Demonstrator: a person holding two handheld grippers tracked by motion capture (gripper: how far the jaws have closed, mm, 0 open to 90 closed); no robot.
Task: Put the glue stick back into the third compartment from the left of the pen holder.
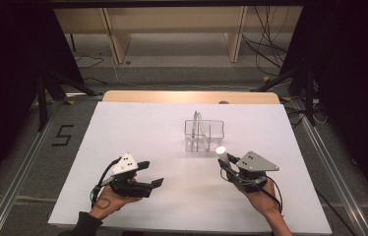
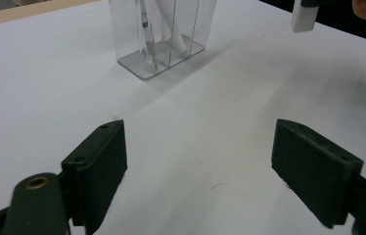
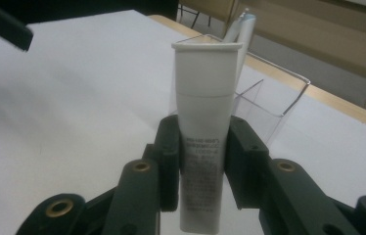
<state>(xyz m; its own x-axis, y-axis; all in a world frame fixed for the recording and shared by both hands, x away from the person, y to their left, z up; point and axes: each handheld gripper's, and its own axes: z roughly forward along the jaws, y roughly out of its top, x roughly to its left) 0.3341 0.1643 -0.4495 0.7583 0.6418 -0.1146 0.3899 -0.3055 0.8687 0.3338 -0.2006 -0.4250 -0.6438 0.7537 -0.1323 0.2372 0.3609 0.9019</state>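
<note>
White tube (image 3: pixel 203 142) over white table (image 1: pixel 138 128), grey floor (image 1: pixel 19 152), wooden shelving (image 1: pixel 172 24) behind

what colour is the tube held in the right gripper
White plastic tube with small dark print, clearest in the right gripper view.

- The left hand-held gripper (image 1: pixel 148 175) is showing a black body, two flat black jaws with small screw holes, and brass-ringed pivots.
- A grey three-cornered plate with dark dots is sitting on top of each hand-held gripper.
- The right hand-held gripper (image 1: pixel 224 164) is trailing a black cable.
- A dark sleeve is covering the left forearm.
</note>
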